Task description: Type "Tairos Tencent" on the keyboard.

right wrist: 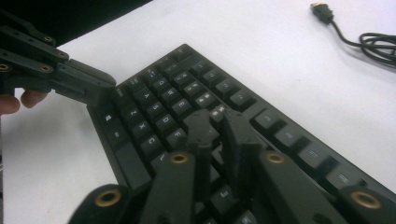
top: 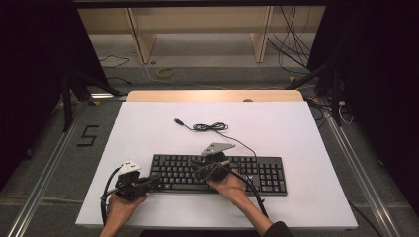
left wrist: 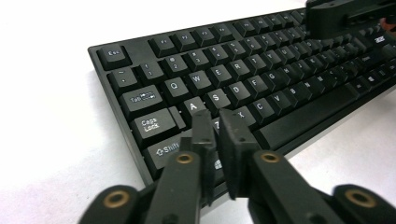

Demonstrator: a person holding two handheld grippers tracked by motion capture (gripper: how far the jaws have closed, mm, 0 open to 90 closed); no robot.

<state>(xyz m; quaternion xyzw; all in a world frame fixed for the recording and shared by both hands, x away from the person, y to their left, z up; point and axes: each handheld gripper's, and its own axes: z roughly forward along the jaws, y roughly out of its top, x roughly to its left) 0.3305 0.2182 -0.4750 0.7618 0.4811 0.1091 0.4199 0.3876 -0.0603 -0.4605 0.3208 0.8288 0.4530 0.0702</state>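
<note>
A black keyboard (top: 262,173) lies across the near middle of the white table top (top: 296,133). My left gripper (top: 157,180) is at the keyboard's left end, its jaws close together with nothing between them. In the left gripper view its tips (left wrist: 215,119) hover over the keys (left wrist: 233,70) near A, S and Z. My right gripper (top: 197,168) is over the keyboard's middle and points toward the left end, jaws also close together and empty. In the right gripper view its tips (right wrist: 217,121) sit just above the keys (right wrist: 187,93), with the left gripper (right wrist: 109,84) farther off at the upper left.
The keyboard's thin black cable (top: 210,127) lies coiled behind it, ending in a loose USB plug (right wrist: 322,11). Bare white table lies left, right and behind the keyboard. Dark stands and cables surround the table on the floor.
</note>
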